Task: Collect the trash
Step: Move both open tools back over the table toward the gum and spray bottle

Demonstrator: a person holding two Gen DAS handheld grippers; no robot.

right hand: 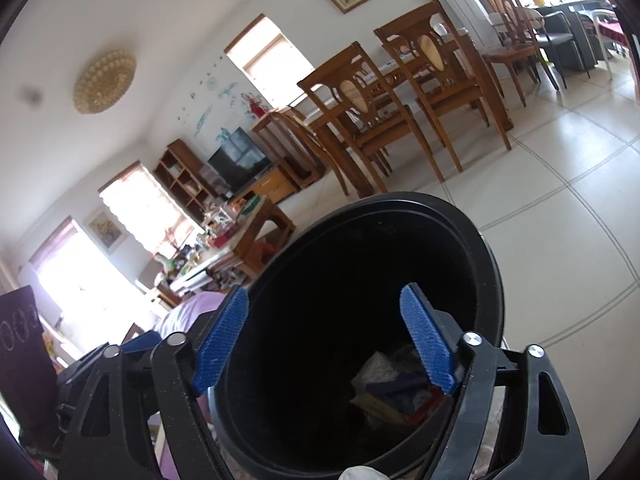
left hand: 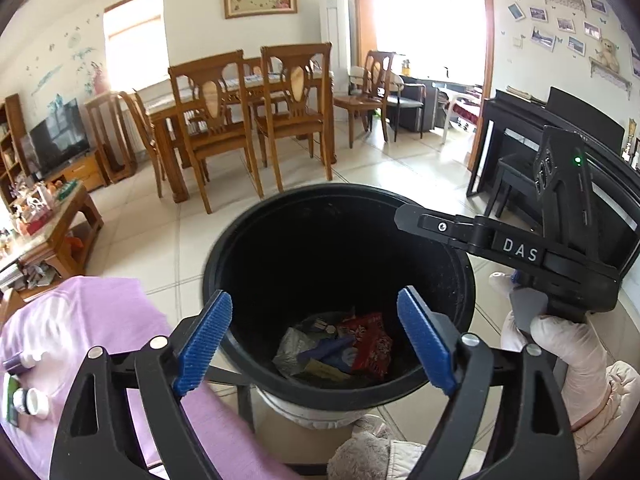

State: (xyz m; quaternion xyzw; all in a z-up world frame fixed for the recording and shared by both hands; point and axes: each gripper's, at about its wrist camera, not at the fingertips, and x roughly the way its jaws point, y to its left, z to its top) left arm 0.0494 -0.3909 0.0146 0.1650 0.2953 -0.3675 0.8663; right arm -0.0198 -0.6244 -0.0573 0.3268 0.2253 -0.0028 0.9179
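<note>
A black round trash bin (left hand: 224, 260) fills the middle of the left wrist view. At its bottom lie a red wrapper (left hand: 370, 344), a silver wrapper (left hand: 294, 346) and a blue piece (left hand: 328, 350). My left gripper (left hand: 316, 344) stands open over the bin's near rim, with nothing between its blue pads (left hand: 206, 340). A gloved hand (left hand: 560, 344) holds the other gripper's body at the bin's right side. In the right wrist view my right gripper (right hand: 326, 340) is open above the same bin (right hand: 400, 204), with crumpled trash (right hand: 396, 388) below and nothing in its jaws.
A purple cloth (left hand: 100, 312) with small bottles (left hand: 30, 400) lies left of the bin. A grey plush toy (left hand: 368, 448) is below it. Wooden dining chairs (left hand: 216, 120), a cluttered coffee table (left hand: 52, 216) and a black piano (left hand: 520, 140) stand on the tiled floor beyond.
</note>
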